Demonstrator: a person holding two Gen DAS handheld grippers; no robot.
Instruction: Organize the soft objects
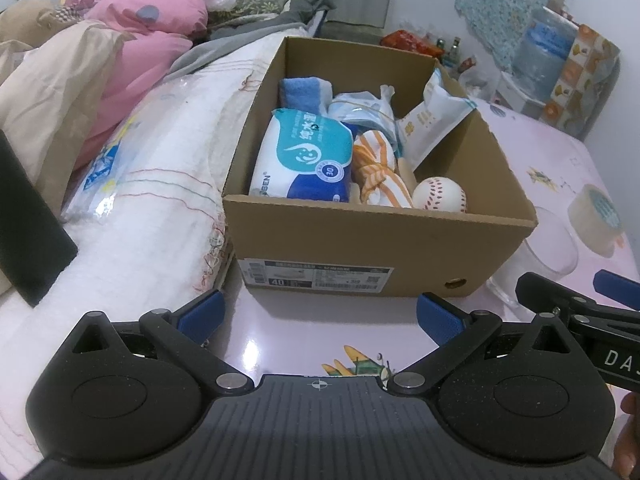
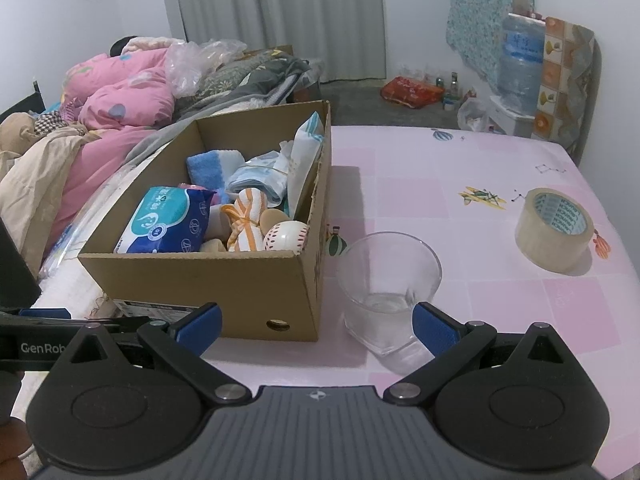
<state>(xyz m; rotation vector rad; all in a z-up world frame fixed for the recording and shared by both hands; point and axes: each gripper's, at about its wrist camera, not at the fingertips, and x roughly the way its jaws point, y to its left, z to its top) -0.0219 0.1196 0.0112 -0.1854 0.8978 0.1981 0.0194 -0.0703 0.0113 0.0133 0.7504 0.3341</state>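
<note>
A brown cardboard box (image 1: 380, 248) (image 2: 224, 280) stands on the pink table. Inside lie a blue-and-white wet-wipes pack (image 1: 304, 156) (image 2: 168, 220), an orange-striped cloth (image 1: 380, 172) (image 2: 244, 216), a soft baseball (image 1: 439, 199) (image 2: 286, 236), a blue towel (image 1: 304, 90) (image 2: 210, 168), a banded bundle in clear plastic (image 1: 360, 114) (image 2: 260, 176) and a white pouch (image 1: 432, 124) (image 2: 306, 156). My left gripper (image 1: 318, 314) hovers open in front of the box, with nothing between its fingers. My right gripper (image 2: 318, 320) is open too, beside the box's near right corner.
A clear glass (image 2: 388, 292) (image 1: 548, 248) stands right of the box, close to my right gripper's right finger. A tape roll (image 2: 554, 230) (image 1: 598, 216) sits farther right. A white quilt (image 1: 132, 208) and pink bedding (image 2: 116, 108) crowd the left side.
</note>
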